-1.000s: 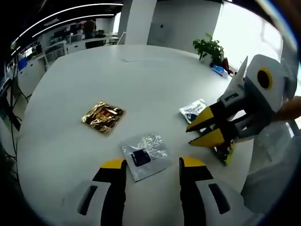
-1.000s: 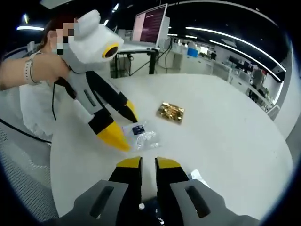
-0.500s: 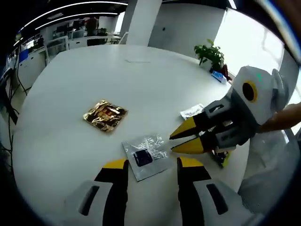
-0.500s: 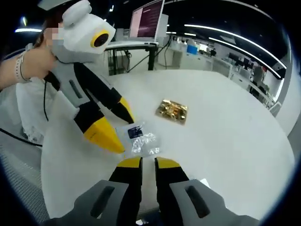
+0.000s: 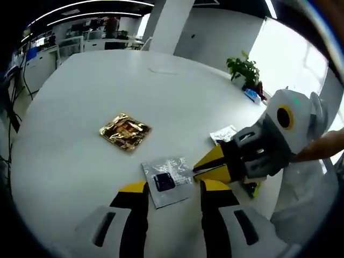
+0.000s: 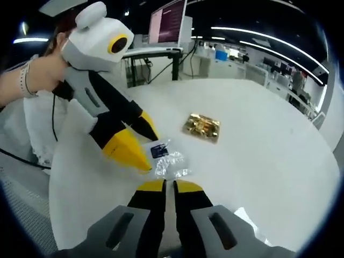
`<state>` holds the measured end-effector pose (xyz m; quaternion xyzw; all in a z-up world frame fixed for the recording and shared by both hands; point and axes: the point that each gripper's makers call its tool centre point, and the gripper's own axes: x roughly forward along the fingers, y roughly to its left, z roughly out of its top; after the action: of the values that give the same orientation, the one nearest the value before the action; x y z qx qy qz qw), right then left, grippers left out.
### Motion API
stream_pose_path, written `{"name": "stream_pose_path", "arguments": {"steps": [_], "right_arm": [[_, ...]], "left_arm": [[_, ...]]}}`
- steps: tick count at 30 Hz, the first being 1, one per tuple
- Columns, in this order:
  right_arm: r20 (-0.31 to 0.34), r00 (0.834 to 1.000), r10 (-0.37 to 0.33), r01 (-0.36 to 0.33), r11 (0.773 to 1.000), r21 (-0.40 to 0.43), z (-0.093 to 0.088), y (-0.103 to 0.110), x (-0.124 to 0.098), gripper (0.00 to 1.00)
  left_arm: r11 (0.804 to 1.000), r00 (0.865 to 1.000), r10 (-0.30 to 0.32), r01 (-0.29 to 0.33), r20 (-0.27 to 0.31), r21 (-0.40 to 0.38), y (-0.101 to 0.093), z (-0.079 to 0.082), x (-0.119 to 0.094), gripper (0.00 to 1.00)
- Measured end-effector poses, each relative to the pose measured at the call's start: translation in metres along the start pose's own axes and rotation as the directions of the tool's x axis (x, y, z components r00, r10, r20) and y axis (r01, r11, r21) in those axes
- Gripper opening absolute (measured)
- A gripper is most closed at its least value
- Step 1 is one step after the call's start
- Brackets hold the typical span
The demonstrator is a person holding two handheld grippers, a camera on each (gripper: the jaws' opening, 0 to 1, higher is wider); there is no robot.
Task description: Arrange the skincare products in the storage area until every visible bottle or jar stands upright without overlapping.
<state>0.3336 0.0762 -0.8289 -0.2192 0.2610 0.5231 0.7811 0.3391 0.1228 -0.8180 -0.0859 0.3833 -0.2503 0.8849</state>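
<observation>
A silver sachet [image 5: 166, 180] with a dark blue label lies flat on the white table [image 5: 107, 80], its near end between the jaws of my open left gripper [image 5: 173, 188]. From the right, my right gripper [image 5: 196, 167] points its tips at the sachet's right edge, jaws almost together with nothing between them. The right gripper view has the silver sachet [image 6: 167, 159] just ahead of my right gripper [image 6: 169, 186], and the left gripper [image 6: 145, 144] comes in from the left, open over it. A gold sachet [image 5: 125, 130] lies farther out, also visible as gold sachet [image 6: 202, 127].
A white sachet [image 5: 224, 134] and a green-edged packet [image 5: 251, 188] lie near the right gripper's body. A potted plant [image 5: 244, 67] and a blue item [image 5: 251, 95] stand at the table's far edge. A person's hand [image 6: 32, 80] holds the left gripper. Desks and a monitor [image 6: 169, 24] stand beyond.
The right gripper has moved in toward the silver sachet and its jaws have narrowed. The left gripper has crept closer, so the sachet now lies between its tips.
</observation>
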Motion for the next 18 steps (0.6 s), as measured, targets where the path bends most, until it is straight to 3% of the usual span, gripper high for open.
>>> {"name": "stream_pose_path", "arguments": {"steps": [7,11,15,18], "right_arm": [[0.0,1.0,-0.003,0.003,1.0,0.0,0.0,-0.001,0.0,0.05],[0.001,1.0,-0.001,0.001,1.0,-0.001,0.0,-0.001,0.0,0.04],[0.002,1.0,-0.001,0.001,1.0,-0.01,0.0,0.0,0.001,0.04],[0.001,1.0,0.0,0.0,1.0,-0.009,0.0,-0.001,0.001,0.04]], "left_arm": [[0.995,0.998,-0.031,0.036,0.055,-0.095,-0.003,0.007,-0.01,0.16],[0.975,0.987,-0.138,0.15,0.083,-0.164,-0.033,0.007,-0.014,0.06],[0.983,0.991,-0.127,0.131,0.035,-0.127,-0.032,0.0,-0.003,0.04],[0.986,0.993,-0.111,0.114,0.033,-0.123,-0.028,0.0,0.003,0.0]]}}
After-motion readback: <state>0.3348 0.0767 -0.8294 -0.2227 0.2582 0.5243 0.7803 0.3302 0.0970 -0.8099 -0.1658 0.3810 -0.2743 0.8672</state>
